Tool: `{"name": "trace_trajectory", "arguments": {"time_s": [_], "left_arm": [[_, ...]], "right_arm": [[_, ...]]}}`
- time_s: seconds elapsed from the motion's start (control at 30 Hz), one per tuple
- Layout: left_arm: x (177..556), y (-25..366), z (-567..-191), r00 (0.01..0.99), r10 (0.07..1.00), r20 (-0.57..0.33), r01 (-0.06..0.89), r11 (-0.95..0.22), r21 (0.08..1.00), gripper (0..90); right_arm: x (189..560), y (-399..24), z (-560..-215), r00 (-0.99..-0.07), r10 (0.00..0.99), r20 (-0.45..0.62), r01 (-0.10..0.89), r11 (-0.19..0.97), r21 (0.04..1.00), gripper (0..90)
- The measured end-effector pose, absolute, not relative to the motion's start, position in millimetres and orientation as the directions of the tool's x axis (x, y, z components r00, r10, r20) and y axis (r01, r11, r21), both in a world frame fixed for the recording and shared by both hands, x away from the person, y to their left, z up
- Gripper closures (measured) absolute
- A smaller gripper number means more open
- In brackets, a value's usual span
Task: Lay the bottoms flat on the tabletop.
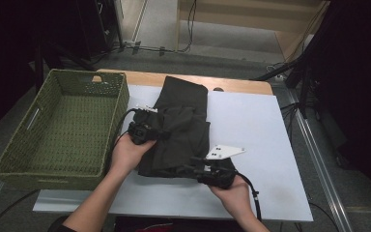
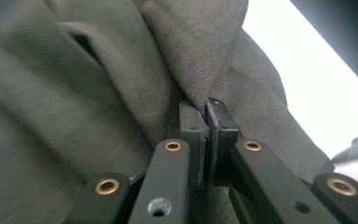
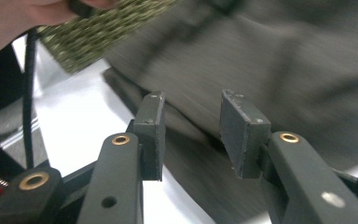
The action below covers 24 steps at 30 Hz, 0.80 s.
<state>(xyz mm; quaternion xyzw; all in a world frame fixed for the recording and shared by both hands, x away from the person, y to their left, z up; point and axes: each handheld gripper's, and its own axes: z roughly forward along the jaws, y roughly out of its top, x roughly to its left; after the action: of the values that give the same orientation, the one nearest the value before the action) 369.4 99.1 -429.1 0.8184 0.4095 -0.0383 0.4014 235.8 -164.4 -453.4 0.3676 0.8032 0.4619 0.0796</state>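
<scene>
A dark grey folded garment [image 1: 183, 125] lies on the white tabletop [image 1: 256, 125], running from the far edge toward me. My left gripper [image 1: 162, 134] sits at the garment's left edge. In the left gripper view its jaws [image 2: 205, 116] are shut on a raised fold of the cloth [image 2: 74, 93]. My right gripper [image 1: 195, 169] is at the garment's near edge. In the right gripper view it [image 3: 191, 121] stands open, and the cloth's edge [image 3: 284, 60] lies just beyond and under the gap, untouched by the pads.
A green woven basket [image 1: 14, 150] stands at the left of the table, close beside the garment, and its wall [image 3: 98, 32] appears in the right gripper view. White tabletop stretches to the right. Cables and stands lie on the floor beyond.
</scene>
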Motion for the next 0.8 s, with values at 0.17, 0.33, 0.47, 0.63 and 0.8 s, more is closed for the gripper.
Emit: {"name": "trace_trajectory", "arguments": {"time_s": [0.17,0.33,0.47,0.63,0.8], "left_arm": [[369.5,97.4,-432.8,0.656,0.654,-0.375,0.702,-0.347,0.622,87.6],[371.5,98.8,-438.4,0.656,0.659,-0.367,0.698,-0.345,0.628,86.5],[371.8,98.5,-440.4,0.663,0.653,-0.367,0.694,-0.352,0.628,86.4],[372.0,99.1,-441.0,0.663,0.652,-0.366,0.694,-0.353,0.628,86.4],[371.9,99.2,-441.5,0.66,0.654,-0.37,0.697,-0.348,0.627,86.4]], "right_arm": [[241.6,-191.3,-457.2,-0.668,0.72,0.189,0.526,0.277,0.804,59.0],[252.1,-203.3,-467.7,-0.626,0.755,0.194,0.556,0.257,0.791,57.3],[258.6,-203.8,-478.2,-0.61,0.775,0.163,0.559,0.275,0.782,51.3],[266.4,-202.8,-493.1,-0.584,0.797,0.156,0.58,0.275,0.767,46.6],[276.0,-193.9,-512.5,-0.563,0.813,0.149,0.621,0.296,0.726,42.0]]}}
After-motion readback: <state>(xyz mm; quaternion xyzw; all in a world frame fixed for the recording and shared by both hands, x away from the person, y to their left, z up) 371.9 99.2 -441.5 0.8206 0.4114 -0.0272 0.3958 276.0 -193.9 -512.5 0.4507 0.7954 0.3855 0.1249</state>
